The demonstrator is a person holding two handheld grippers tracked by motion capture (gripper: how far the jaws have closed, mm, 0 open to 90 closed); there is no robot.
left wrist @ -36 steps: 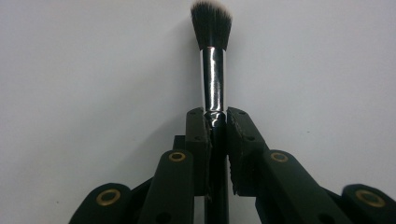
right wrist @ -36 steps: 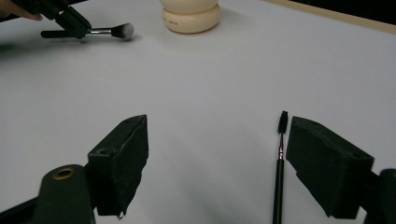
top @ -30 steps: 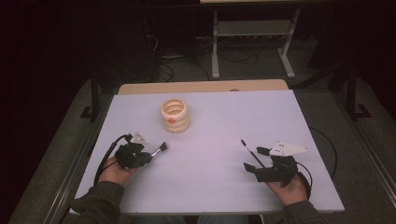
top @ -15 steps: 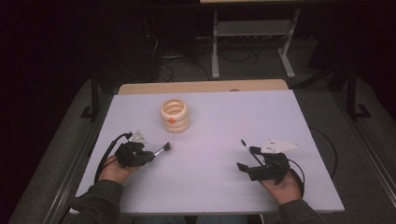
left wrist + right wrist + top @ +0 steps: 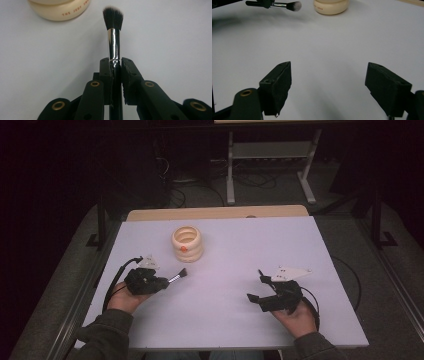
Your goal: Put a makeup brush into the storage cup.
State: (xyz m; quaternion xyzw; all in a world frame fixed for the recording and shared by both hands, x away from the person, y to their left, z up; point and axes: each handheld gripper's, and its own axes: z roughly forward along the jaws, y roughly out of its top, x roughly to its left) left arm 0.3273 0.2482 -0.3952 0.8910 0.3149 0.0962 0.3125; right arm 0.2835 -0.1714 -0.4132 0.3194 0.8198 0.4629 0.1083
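A makeup brush (image 5: 114, 37) with a silver ferrule and dark bristles is clamped by its black handle in my left gripper (image 5: 115, 65). In the high view that left gripper (image 5: 163, 282) sits at the table's left, and the brush (image 5: 178, 277) points right and slightly away. A cream ribbed jar (image 5: 187, 243) stands just beyond it, apart from the bristles. My right gripper (image 5: 257, 287) rests at the right with its jaws spread wide and nothing between them. The right gripper view shows its open jaws (image 5: 327, 87) over bare table, with the brush (image 5: 287, 5) and jar (image 5: 331, 6) far off.
The white table top (image 5: 235, 270) has a wooden strip (image 5: 215, 213) along its far edge. Behind it on the dark floor stand a metal frame (image 5: 270, 165) and cables. A black cable (image 5: 350, 280) loops off the table's right side.
My right hand has drifted a little leftward across the table. The left gripper and brush have stayed put.
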